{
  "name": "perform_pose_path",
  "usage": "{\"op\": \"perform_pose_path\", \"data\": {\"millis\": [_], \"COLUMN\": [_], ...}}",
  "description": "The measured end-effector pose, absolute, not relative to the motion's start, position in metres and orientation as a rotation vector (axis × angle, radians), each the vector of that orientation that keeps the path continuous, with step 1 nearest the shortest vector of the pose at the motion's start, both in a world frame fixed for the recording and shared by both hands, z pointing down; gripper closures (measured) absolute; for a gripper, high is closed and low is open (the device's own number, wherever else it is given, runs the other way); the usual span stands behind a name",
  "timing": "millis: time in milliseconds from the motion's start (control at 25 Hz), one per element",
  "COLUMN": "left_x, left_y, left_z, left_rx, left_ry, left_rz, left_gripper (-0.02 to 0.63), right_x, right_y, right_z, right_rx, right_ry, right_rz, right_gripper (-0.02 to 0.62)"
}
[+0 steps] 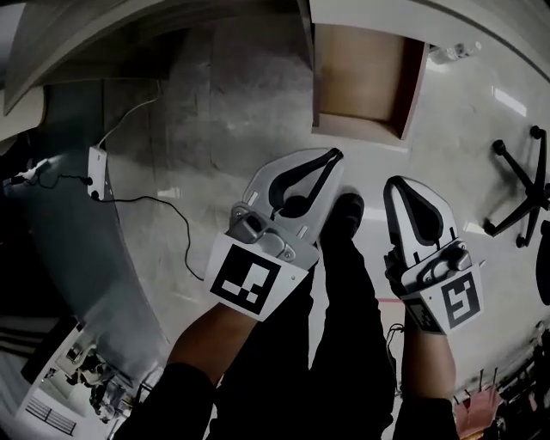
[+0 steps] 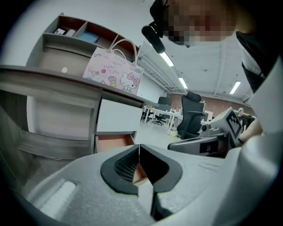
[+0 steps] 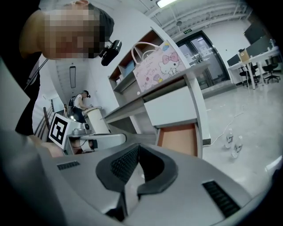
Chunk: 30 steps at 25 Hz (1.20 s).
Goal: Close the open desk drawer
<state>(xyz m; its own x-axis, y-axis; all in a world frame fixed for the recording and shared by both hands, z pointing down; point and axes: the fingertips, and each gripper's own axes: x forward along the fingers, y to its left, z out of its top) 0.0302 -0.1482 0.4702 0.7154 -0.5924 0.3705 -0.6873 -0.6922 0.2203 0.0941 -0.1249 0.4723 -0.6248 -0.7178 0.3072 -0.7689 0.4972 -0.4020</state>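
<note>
Fingers [image 1: 321,180] well short of drawer [image 1: 361,82]

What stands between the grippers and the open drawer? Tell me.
Nothing visible. Only bare floor separates the drawer from the left gripper and right gripper, both shut and empty. The drawer's inside looks empty too.

Left gripper [image 1: 333,155] and right gripper [image 1: 397,183] face open drawer [image 1: 357,79]

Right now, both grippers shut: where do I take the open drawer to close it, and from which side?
Its front panel, mid-width, from the person's side. The drawer juts out of the desk toward the person, and no handle shows, so a flat push with the shut right gripper looks best.
</note>
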Motion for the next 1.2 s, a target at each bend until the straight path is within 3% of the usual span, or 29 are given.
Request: {"op": "perform_pose_path", "data": {"millis": [520, 1200], "left_x": [0.032, 0.046], "left_y": [-0.135, -0.136], "left_z": [0.594, 0.660], "left_rx": [2.507, 2.462], "left_ry": [-1.003, -0.949], "left_rz": [0.445, 0.542], "left_gripper": [0.594, 0.594], "right_x": [0.095, 0.095], "right_y": [-0.119, -0.125], "right_z": [0.591, 0.672], "right_rx": [1.316, 1.390], "right_ry": [-2.534, -2.385], "right_rz": [0.929, 1.056], "right_gripper": [0.580, 0.578]}}
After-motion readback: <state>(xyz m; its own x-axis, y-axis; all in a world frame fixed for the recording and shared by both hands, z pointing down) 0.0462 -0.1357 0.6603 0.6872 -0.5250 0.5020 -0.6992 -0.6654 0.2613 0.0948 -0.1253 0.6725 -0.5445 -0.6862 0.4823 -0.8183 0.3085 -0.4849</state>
